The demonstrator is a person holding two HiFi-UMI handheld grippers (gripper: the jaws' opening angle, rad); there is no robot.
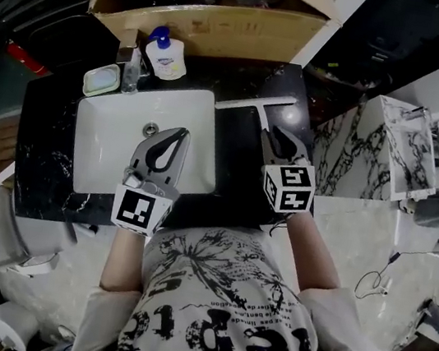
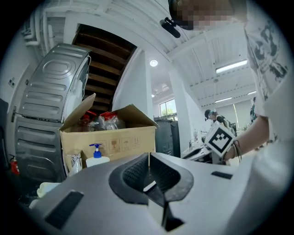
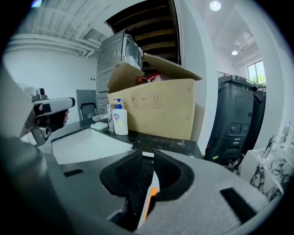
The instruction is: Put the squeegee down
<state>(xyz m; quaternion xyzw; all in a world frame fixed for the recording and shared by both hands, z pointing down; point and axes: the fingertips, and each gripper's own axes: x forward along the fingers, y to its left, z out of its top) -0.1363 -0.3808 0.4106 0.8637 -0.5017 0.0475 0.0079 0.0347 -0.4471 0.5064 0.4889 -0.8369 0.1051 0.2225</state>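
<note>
The white T-shaped squeegee (image 1: pixel 257 103) lies flat on the black counter (image 1: pixel 240 174) just right of the sink, its handle pointing back toward me. My right gripper (image 1: pixel 282 143) hovers over the handle's near end. In the right gripper view its jaws (image 3: pixel 148 158) stand a little apart, and the squeegee's white and orange handle (image 3: pixel 153 183) shows through the gap, below them and untouched. My left gripper (image 1: pixel 181 134) hangs over the white sink (image 1: pixel 111 123) with its tips together and nothing in them (image 2: pixel 149 156).
A soap pump bottle (image 1: pixel 165 55), a faucet (image 1: pixel 130 64) and a soap dish (image 1: pixel 100 80) stand behind the sink. An open cardboard box (image 1: pixel 227 30) fills the back of the counter. Marble-patterned fixtures (image 1: pixel 390 149) stand on the floor at the right.
</note>
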